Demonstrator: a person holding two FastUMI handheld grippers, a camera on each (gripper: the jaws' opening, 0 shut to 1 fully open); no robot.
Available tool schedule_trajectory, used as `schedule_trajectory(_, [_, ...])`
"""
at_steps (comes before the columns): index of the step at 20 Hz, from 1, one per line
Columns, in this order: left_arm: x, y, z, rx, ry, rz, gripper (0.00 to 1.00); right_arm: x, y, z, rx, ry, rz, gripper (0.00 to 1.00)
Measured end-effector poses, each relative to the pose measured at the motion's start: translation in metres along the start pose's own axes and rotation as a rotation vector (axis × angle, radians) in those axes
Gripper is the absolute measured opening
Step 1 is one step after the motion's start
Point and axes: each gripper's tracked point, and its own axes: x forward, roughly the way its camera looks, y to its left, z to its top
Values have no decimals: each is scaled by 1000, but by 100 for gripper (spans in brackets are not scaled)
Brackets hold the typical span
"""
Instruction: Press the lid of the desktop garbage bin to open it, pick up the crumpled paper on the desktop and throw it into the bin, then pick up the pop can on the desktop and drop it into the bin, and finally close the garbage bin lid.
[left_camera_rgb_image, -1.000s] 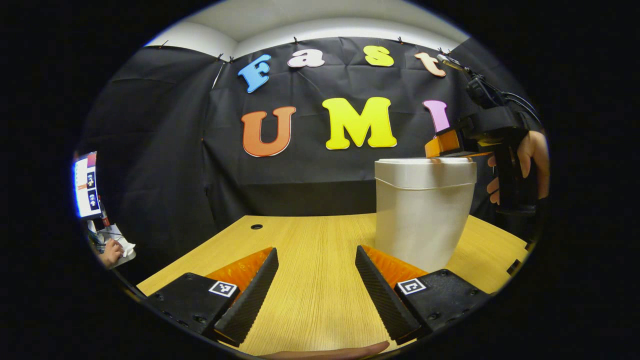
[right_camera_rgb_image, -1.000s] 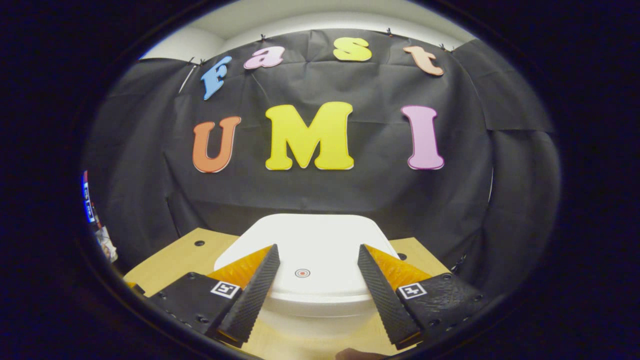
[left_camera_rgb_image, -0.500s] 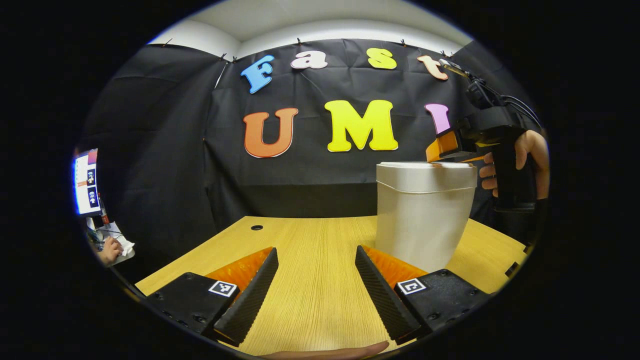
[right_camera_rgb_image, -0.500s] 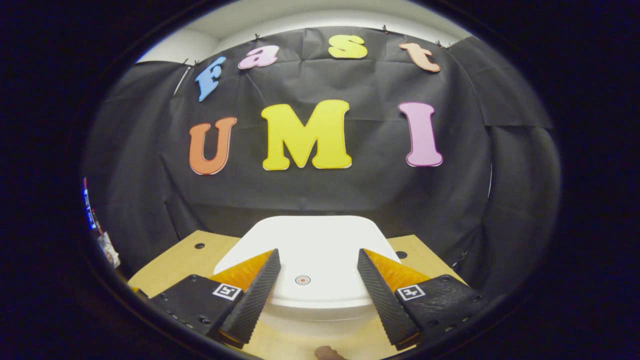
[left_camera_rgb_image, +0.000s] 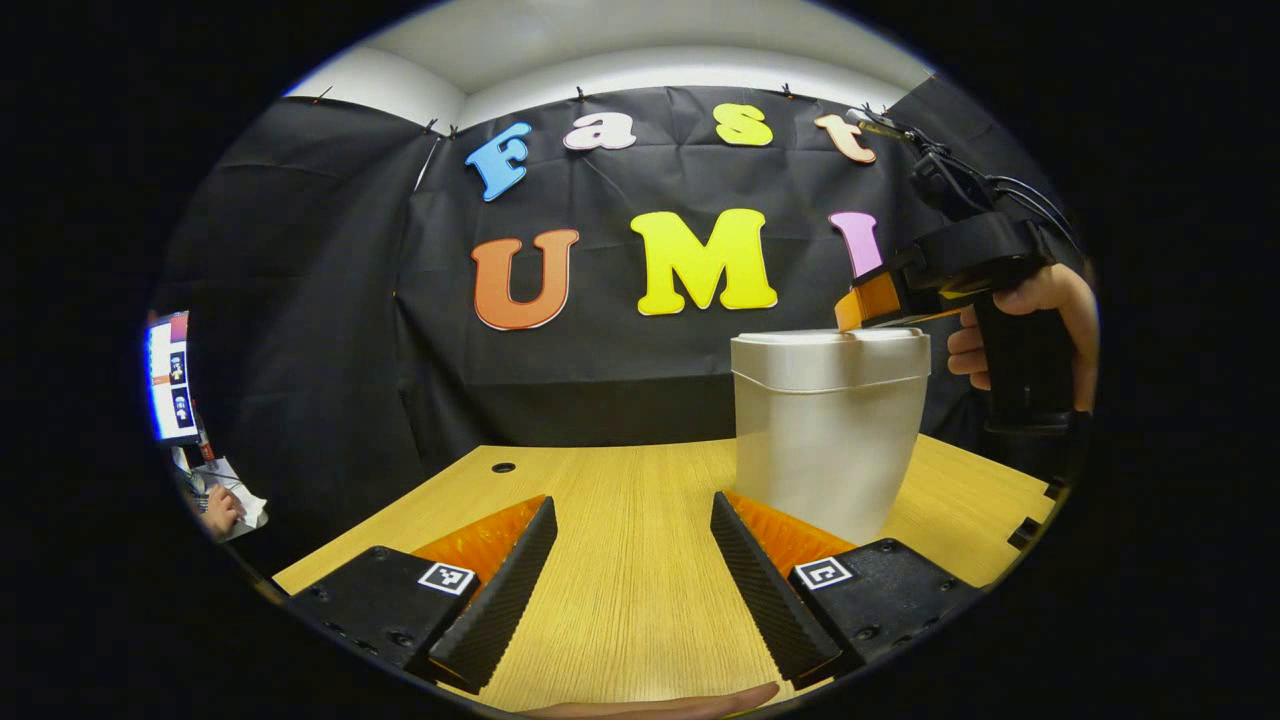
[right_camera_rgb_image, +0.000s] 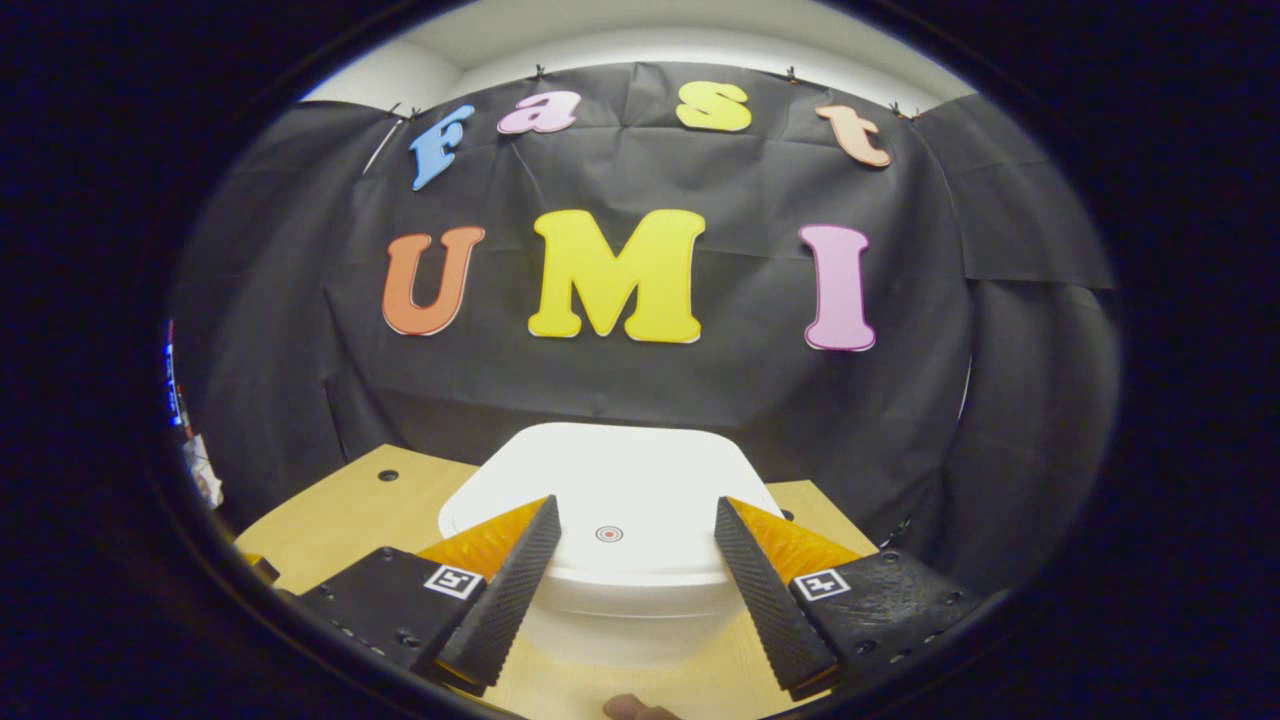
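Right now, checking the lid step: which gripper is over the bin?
The right gripper, hovering open above the bin's closed lid; the left gripper is low over the table.

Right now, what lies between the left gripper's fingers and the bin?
Bare wooden desktop, per the left gripper view. The left gripper is open; the bin stands ahead, just right.

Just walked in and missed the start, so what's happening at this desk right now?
A person holds a gripper in each hand at a wooden desk. The right gripper, open, is poised over the shut lid of a white desktop bin, around the small round mark on the lid; whether it touches the lid is unclear. The left gripper is open too, held low over the desk beside the bin and gripping nothing.
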Motion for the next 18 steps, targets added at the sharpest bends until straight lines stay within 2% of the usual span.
schedule_trajectory(3, [-3,6,6,-14,-14,28,100,-11,-5,-2,7,-21,2,97])
schedule_trajectory(4, [-2,5,7,-18,-24,25,100,-16,-9,-3,16,-28,-2,99])
schedule_trajectory(9, [-1,0,2,-33,-14,11,100,-54,-14,-15,48,-52,20,93])
schedule_trajectory(10, [0,-2,0,-35,-8,8,100,-63,-18,-17,53,-68,19,98])
schedule_trajectory(11, [-2,0,1,-31,-8,12,100,-73,-20,-19,52,-89,14,95])
schedule_trajectory(12, [-3,3,3,-28,-12,18,100,-83,-21,-23,38,-107,13,98])
schedule_trajectory(18, [-7,-2,6,-15,-28,12,100,-131,-30,-60,-21,-128,27,95])
